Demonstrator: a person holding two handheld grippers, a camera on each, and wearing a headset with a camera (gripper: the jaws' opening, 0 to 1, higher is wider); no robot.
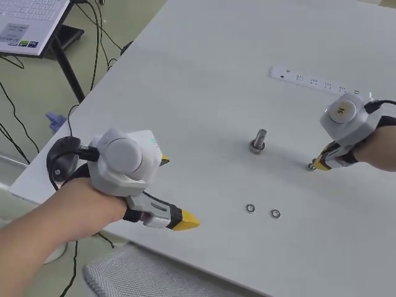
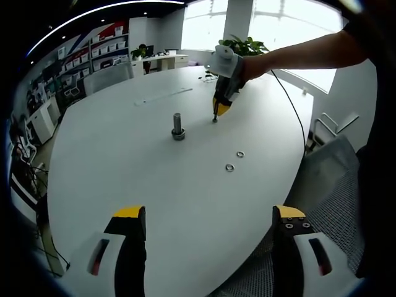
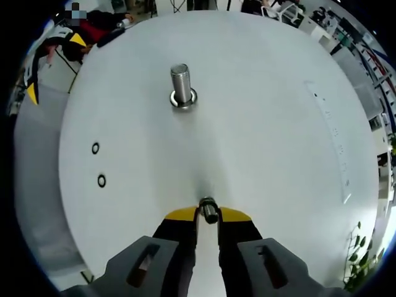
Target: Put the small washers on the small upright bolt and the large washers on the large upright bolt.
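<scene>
We count two bolts and two loose small washers (image 1: 250,208) on the white table (image 1: 204,74). The washers are thin silver rings lying flat, just beside each other, near the front edge. The large bolt (image 1: 258,141) stands upright near the middle, a grey threaded stud with a wider ring round its foot; we cannot tell whether that ring is a washer. The small bolt (image 3: 208,207) is a short metal stub, apart from the large one and on its right in the head view.

The right gripper (image 1: 317,164) points down at the table, its yellow-tipped jaws drawn nearly together and pinching the small bolt's top. The left gripper (image 2: 209,213) hangs over the near edge, jaws spread wide with nothing between them, well apart from the washers. One white power strip (image 1: 312,81) lies flat on the far side.
</scene>
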